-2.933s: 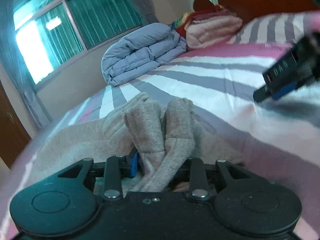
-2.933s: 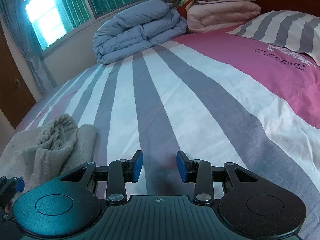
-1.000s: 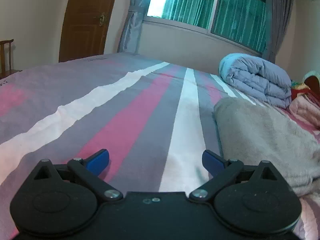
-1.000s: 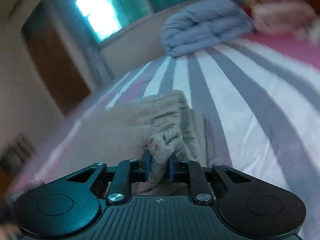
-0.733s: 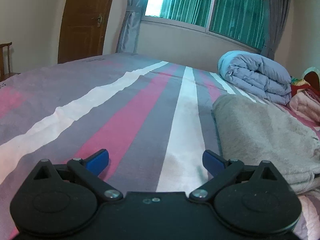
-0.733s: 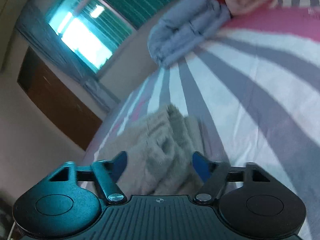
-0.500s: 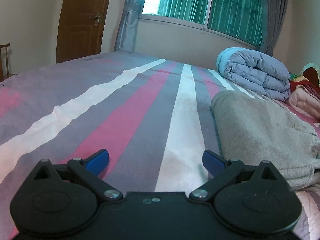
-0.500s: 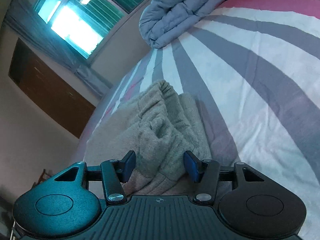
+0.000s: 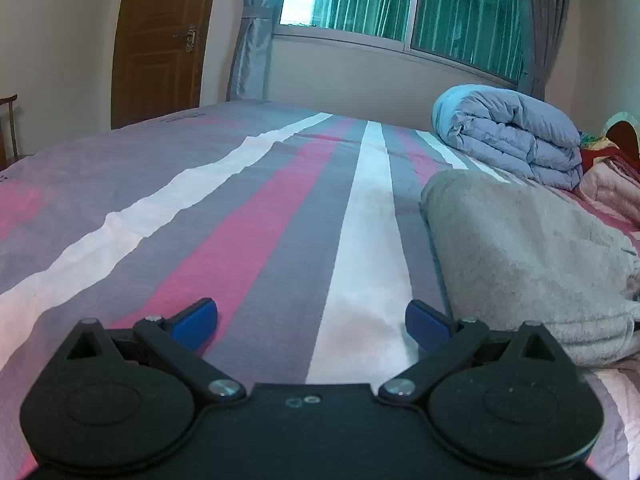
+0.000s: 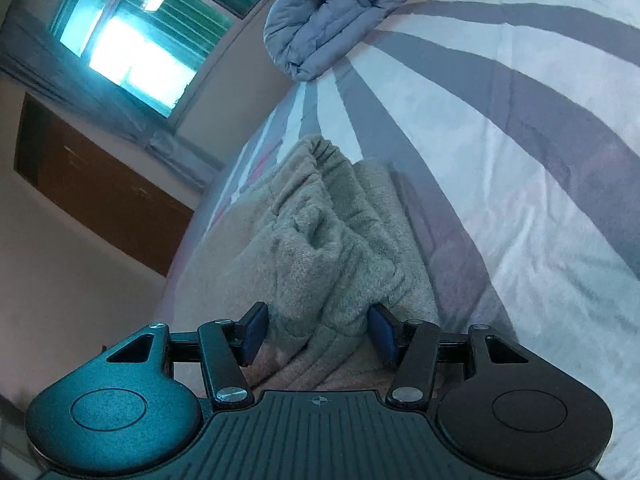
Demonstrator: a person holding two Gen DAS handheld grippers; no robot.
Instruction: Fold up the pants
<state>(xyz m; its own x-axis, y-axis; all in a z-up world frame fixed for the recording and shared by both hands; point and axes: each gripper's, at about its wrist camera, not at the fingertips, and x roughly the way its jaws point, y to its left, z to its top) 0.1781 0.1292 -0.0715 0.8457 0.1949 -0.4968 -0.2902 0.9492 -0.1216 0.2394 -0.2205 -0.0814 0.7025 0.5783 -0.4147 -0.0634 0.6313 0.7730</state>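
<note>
The beige fleece pants (image 9: pixel 524 256) lie folded in a thick stack on the striped bed, at the right in the left wrist view. My left gripper (image 9: pixel 312 320) is wide open and empty, low over the bedsheet just left of the stack. In the right wrist view the pants (image 10: pixel 320 248) show their gathered waistband and bunched folds. My right gripper (image 10: pixel 318 328) is open, its blue pads either side of a raised fold of the pants, not pinching it.
The striped pink, grey and white bedsheet (image 9: pixel 240 216) spreads to the left. A rolled blue-grey duvet (image 9: pixel 508 132) lies near the window, also seen in the right wrist view (image 10: pixel 340 12). Pink folded blankets (image 9: pixel 612 188) sit at far right. A wooden door (image 9: pixel 160 40) stands beyond.
My right gripper let go of the pants' fold, opened wide, then narrowed around the bunched folds and tilted. My left gripper stays open and has barely moved.
</note>
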